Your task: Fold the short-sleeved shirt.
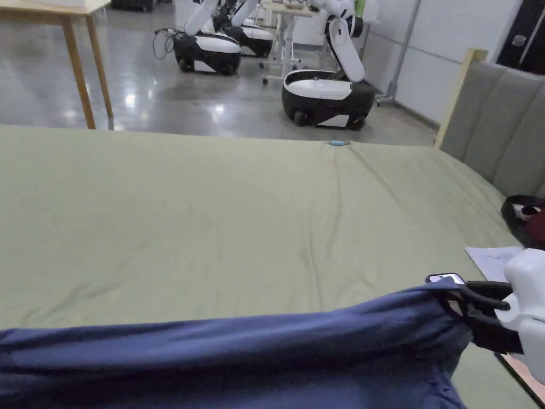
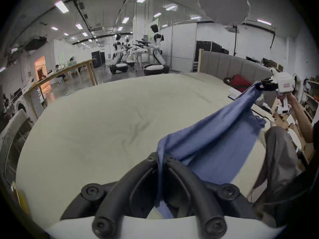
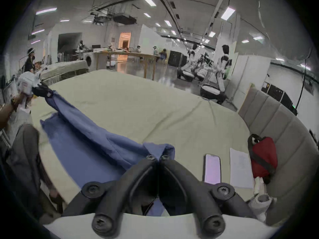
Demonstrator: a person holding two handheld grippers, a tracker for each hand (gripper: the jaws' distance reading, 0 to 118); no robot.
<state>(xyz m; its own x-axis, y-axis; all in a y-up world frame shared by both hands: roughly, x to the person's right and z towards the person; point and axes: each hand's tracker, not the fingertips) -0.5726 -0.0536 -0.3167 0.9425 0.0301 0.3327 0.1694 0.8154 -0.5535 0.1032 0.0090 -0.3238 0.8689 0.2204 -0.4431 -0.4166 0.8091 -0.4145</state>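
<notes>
- We see a wide bed (image 1: pixel 213 213) under a pale green sheet; the head view takes in its far edge, while the right gripper view adds the padded grey headboard (image 3: pixel 276 122) along its side.
- We see the blue shirt (image 1: pixel 239 351) lifted and stretched between the two tools over the bed's near edge; in the head view it is a dark band across the bottom, and both gripper views show its lower part draping down onto the sheet.
- In the head view, wheeled white robots (image 1: pixel 324 96) stand on the shiny floor beyond the bed, beside a wooden counter (image 1: pixel 64 16).
- The left gripper view shows the person's grey trouser leg (image 2: pixel 279 156) by the bed edge.
- A red bag (image 3: pixel 264 158) leans against the headboard, plainest in the right gripper view.
- Beside it lies a sheet of paper (image 3: pixel 240 166), then a phone (image 3: pixel 212 168), both flat on the bed.
- The left tool (image 2: pixel 160 160) has its jaws together, clamped on a bunched edge of the shirt; cloth runs down between them.
- The right tool (image 3: pixel 157 158) is likewise closed on the shirt, the fabric folding over its tips; the head view catches it at the right edge with cloth gathered at its black jaws.
</notes>
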